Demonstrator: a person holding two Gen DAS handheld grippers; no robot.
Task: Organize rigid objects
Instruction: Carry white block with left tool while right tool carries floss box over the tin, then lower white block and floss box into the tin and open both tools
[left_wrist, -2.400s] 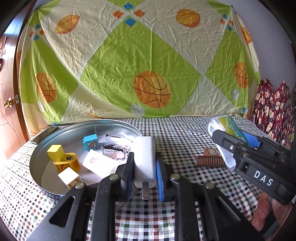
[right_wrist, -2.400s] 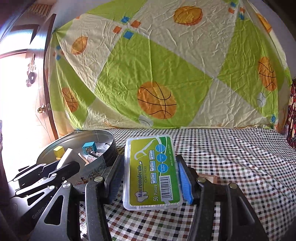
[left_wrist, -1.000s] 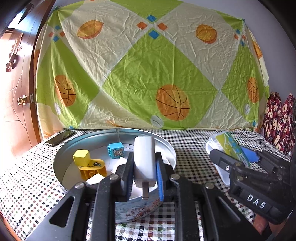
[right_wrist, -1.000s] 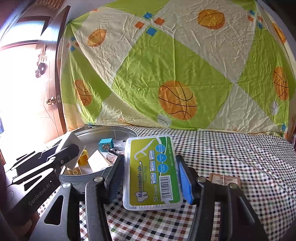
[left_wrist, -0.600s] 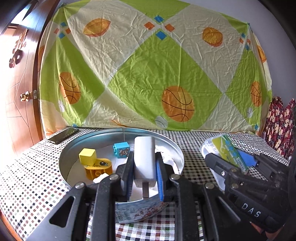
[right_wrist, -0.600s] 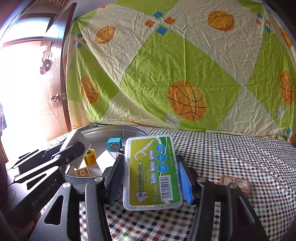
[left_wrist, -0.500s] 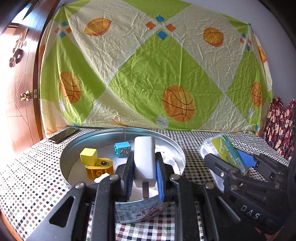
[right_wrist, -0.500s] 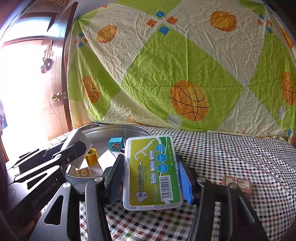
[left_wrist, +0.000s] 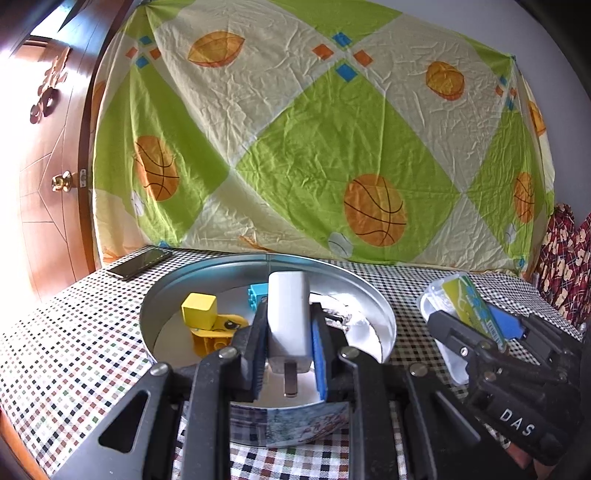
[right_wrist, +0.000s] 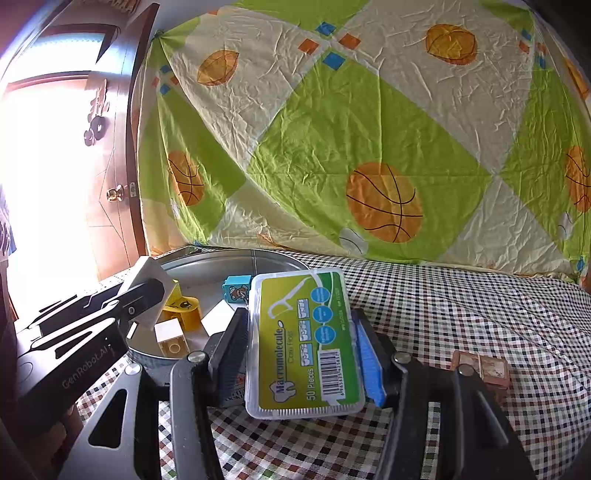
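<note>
Two wrist views, low and close, facing the backdrop (left_wrist: 314, 147) — shared round tin (right_wrist: 266, 258).

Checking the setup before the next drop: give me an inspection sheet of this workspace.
Surface: checkered tablecloth, lying flat.
Job's things: round metal tin holding a yellow block, a yellow toy piece, a blue block and white pieces; white charger over the tin; floss pick box above the cloth beside the tin.
Clutter: small brown box on the cloth; dark phone at the far left edge.
Grippers: left tool shut on the charger; right tool shut on the floss pick box.
Cables: nothing seen.
Surroundings: basketball-print sheet behind; wooden door at left.
</note>
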